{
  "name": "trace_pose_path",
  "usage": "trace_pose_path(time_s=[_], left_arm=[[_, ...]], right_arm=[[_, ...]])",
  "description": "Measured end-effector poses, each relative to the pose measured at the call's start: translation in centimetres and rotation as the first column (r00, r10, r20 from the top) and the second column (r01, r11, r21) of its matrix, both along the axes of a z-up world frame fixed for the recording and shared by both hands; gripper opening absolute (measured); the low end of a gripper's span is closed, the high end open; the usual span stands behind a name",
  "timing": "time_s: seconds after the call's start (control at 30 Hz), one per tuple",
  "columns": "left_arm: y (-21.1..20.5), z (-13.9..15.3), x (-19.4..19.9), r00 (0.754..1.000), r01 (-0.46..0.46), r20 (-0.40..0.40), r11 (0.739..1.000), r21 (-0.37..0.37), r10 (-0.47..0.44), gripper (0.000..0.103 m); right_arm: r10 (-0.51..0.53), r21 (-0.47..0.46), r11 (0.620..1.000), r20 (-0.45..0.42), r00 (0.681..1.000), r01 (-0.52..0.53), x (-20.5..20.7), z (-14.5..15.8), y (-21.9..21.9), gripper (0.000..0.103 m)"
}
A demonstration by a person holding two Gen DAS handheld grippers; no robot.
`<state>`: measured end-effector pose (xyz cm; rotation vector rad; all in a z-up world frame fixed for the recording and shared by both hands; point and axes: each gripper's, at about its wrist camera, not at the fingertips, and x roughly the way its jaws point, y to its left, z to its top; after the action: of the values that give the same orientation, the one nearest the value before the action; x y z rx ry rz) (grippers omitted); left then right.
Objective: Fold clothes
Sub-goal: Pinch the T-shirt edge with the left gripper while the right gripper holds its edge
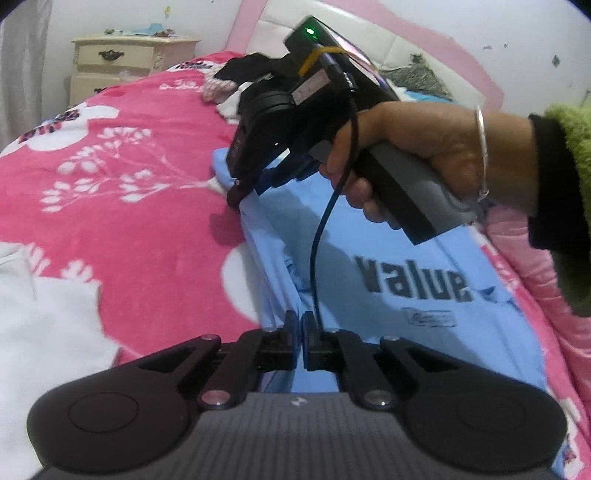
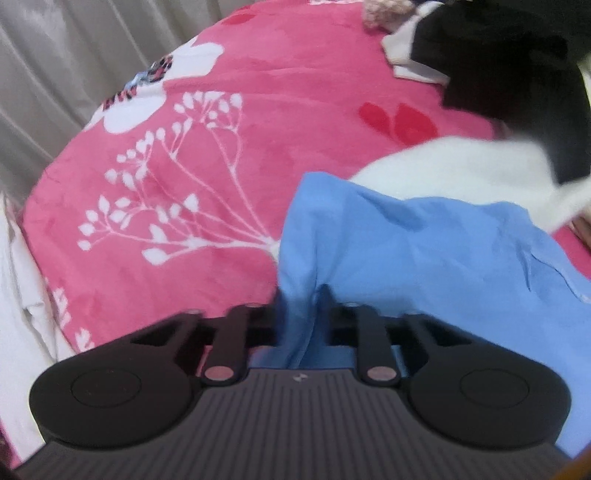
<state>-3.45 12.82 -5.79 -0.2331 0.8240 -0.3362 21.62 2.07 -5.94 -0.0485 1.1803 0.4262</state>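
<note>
Left tongs (image 1: 299, 325): jaws pressed together; fabric between them hard to make out.
Light-blue cotton T-shirt printed "value" (image 1: 406, 266): spread on the pink floral fleece blanket (image 1: 129, 206), ahead of the left tongs.
Right tongs (image 1: 240, 192): pinching the T-shirt's far edge; hand (image 1: 417, 155) partly hides the handle.
Right wrist view: right tongs clamp a blue fold; frame blurred.
Black garment (image 2: 517, 74): beyond, cut off.

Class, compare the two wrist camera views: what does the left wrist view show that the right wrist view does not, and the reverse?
Only the left wrist view shows the cream bedside cabinet, the pink headboard, the dark "value" print and the hand holding the right tool.

Only the right wrist view shows the pale pleated curtain.

Both show the light blue shirt on the pink flowered blanket, and the black garment.
</note>
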Motion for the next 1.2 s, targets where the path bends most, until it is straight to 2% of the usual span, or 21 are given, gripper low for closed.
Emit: trace_pose_path(time_s=[0.4,0.6,0.8,1.2], left_arm=[[-4.6,2.1,-0.1,0.992,0.125,0.044,0.989,-0.084,-0.122,0.003],[-8.9,2.2,0.7,0.972,0.232,0.057,0.966,-0.114,-0.226,0.003],[-14.4,1.4,1.7,0.944,0.33,0.048,0.936,-0.122,-0.327,0.003],[-24.8,-0.2,3.3,0.882,0.469,0.028,0.872,-0.141,-0.47,0.003]], right_arm=[[-0.108,0.243,0.965,0.022,0.994,0.099,-1.9,4.2,-10.4,0.006],[-0.135,0.227,0.967,0.055,0.989,0.119,-3.7,5.8,-15.9,0.006],[-0.205,0.2,0.962,0.074,0.976,0.187,-5.2,6.4,-21.8,0.006],[-0.334,0.186,0.931,0.093,0.938,0.313,-7.3,4.8,-32.5,0.006]])
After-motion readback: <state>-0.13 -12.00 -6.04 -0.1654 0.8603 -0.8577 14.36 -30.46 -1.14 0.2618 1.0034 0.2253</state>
